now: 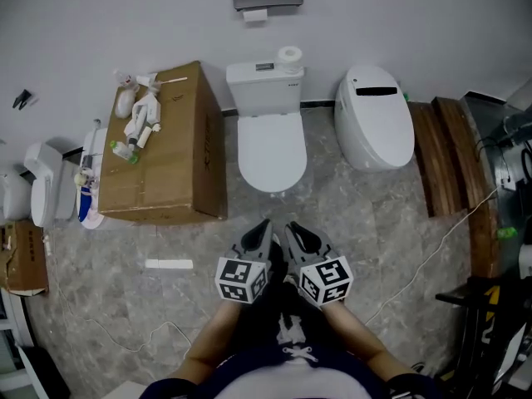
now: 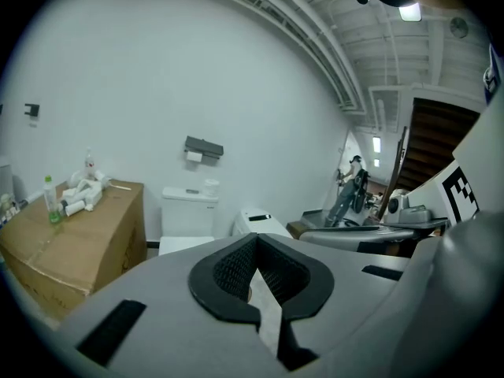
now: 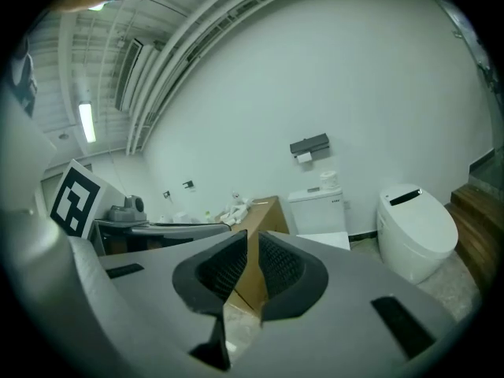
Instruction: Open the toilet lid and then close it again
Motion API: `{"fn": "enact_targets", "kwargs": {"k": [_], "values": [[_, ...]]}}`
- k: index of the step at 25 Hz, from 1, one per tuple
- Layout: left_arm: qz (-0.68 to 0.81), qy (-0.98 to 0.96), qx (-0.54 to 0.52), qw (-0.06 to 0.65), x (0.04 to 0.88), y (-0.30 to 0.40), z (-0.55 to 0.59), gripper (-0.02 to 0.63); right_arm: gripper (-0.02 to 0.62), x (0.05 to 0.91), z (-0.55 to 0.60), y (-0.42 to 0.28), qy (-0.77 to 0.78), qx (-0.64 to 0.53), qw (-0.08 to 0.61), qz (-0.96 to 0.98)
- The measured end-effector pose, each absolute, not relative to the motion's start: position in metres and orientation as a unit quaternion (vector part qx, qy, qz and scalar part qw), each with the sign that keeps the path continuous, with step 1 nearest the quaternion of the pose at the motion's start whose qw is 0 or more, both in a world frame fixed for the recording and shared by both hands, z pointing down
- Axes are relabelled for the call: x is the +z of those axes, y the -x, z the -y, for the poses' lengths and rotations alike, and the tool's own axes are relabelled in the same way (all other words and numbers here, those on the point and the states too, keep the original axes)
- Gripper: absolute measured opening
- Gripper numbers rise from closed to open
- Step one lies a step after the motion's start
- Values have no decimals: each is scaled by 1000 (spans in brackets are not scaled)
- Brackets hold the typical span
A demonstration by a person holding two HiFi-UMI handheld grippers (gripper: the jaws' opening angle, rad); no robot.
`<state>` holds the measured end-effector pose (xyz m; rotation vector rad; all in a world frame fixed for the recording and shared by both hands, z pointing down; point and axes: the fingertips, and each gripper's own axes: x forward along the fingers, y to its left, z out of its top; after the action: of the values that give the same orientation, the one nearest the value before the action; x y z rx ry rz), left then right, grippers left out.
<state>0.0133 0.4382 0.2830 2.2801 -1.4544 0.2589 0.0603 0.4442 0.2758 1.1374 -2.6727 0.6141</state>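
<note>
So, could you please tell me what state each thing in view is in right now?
Toilet lid: down, closed.
Oval toilet: lid closed as well.
Cardboard box: flaps shut.
Paper roll: standing upright on the tank.
Left gripper: shut, nothing between its jaws.
Right gripper: shut, nothing between its jaws.

Ahead of you the white toilet [image 1: 271,115] stands against the wall, its lid [image 1: 272,150] shut, lying flat over the bowl.
</note>
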Motion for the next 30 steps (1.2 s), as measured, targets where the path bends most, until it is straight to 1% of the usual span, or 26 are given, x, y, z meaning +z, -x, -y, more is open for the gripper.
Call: {"fn": "enact_targets", "kwargs": {"k": [6,7,8,9,13,18,24,30], "values": [[494,-827,126,237,324,13,-375,-2,10,324,-383,-38,-385,269,108,876],[490,-829,136,234,330,17,-361,-2,24,332,-371,-33,-379,277,114,876],[488,-829,148,229,336,22,-347,-2,67,340,-360,-27,-372,285,121,875],[489,-828,159,222,341,28,-332,-2,91,348,-349,-20,-366,293,129,874],[477,-830,185,222,366,43,-292,-2,98,381,-312,-10,-367,336,143,856],[464,-833,207,220,396,45,-260,-2,117,427,-278,-13,-361,404,150,827],[440,-832,220,256,452,31,-232,-2,120,493,-234,-33,-372,457,139,796],[448,-812,220,301,527,17,-204,-2,142,589,-203,-56,-381,510,133,759]]}}
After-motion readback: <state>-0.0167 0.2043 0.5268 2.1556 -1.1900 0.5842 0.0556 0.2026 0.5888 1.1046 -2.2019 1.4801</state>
